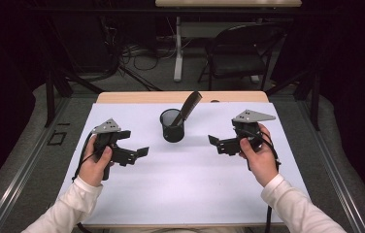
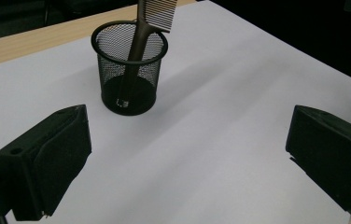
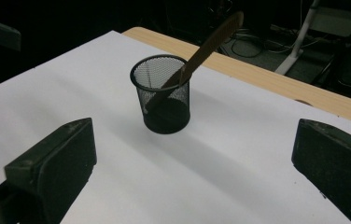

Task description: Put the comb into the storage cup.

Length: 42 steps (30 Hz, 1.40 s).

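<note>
A black mesh cup [image 1: 172, 126] stands upright on the white sheet [image 1: 185, 184], a little behind the middle. A dark comb [image 1: 189, 108] leans in it, handle down, teeth end sticking out to the upper right. My left gripper [image 1: 133, 143] is held to the left of the cup, open, with nothing between its jaws. To the cup's right my right gripper [image 1: 222, 136] is open and empty as well. The left gripper view has the cup [image 2: 129, 70] and comb [image 2: 152, 18] ahead of my left gripper [image 2: 187, 158]. The right gripper view has the cup [image 3: 162, 95] and comb [image 3: 206, 42] beyond my right gripper [image 3: 187, 163].
The white sheet covers most of a wooden table, whose bare edge [image 1: 171, 97] runs along the back. Beyond the table stand a black chair [image 1: 239, 53], a white table leg [image 1: 177, 48] and loose cables on the floor. Bare sheet lies in front of the cup.
</note>
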Each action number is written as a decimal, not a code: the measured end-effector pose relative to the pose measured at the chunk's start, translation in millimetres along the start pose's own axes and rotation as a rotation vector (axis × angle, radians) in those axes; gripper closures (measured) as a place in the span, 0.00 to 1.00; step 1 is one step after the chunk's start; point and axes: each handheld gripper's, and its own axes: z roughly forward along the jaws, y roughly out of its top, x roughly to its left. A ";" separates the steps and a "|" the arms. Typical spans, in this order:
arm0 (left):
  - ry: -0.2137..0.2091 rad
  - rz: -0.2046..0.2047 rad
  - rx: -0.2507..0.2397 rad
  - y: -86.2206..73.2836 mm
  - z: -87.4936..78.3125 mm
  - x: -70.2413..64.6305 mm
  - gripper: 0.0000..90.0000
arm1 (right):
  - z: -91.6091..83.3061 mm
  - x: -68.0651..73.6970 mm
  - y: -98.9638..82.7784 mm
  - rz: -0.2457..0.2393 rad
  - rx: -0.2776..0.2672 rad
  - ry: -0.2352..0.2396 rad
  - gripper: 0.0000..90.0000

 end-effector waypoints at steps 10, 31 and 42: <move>0.025 -0.016 -0.002 -11.7 -10.6 5.4 0.01 | -4.2 -1.4 -21.5 0.026 0.045 -0.007 0.00; 0.095 -0.062 -0.024 -51.8 -35.8 15.3 0.01 | -22.4 -23.3 -77.2 0.163 0.066 -0.063 0.00; 0.117 -0.098 -0.047 -73.3 -41.3 18.8 0.01 | -31.0 -22.1 -97.4 0.185 0.057 -0.083 0.00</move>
